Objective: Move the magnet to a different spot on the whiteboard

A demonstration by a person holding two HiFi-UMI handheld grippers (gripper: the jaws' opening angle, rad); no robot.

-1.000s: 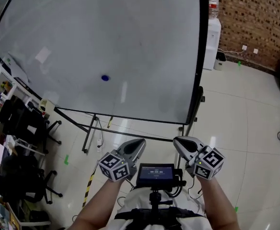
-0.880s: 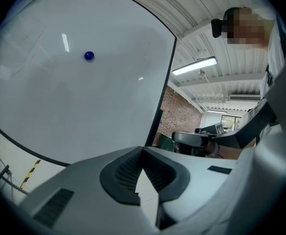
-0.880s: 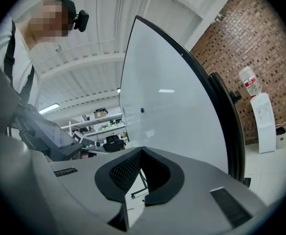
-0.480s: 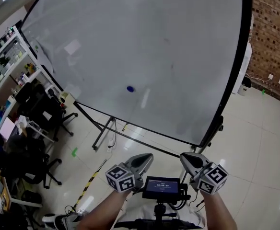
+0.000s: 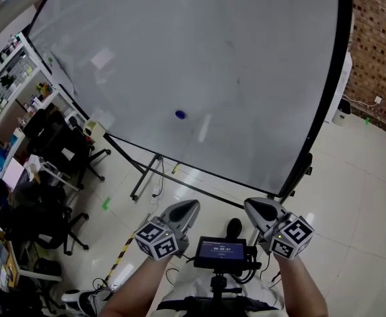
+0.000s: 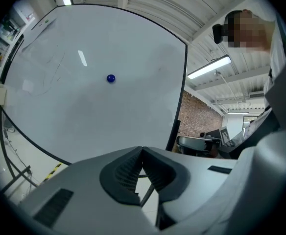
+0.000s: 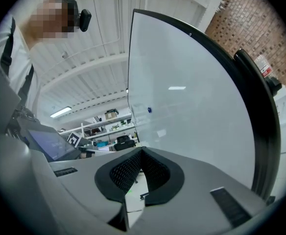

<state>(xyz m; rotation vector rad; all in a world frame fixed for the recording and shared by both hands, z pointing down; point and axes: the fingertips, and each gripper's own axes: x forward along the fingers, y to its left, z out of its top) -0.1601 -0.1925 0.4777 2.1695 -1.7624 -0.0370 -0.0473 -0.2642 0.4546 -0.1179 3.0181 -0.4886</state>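
Blue magnet (image 5: 180, 114) on whiteboard (image 5: 246, 58), clear of edges; left hand-held gripper (image 5: 193, 206), right hand-held gripper (image 5: 250, 205) both pressed together.

I see a small, round blue magnet (image 5: 180, 114) stuck flat on the black-framed whiteboard (image 5: 246, 51), left of its middle and nearer its bottom edge than its top.

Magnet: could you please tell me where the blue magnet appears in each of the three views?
Head view: magnet left of centre, low on the whiteboard.
Left gripper view: magnet up and left of centre, mid-whiteboard.
Right gripper view: magnet a tiny dot near centre, by the whiteboard's far edge.
Shared landmark: the whiteboard's black frame, right of the magnet in every view.
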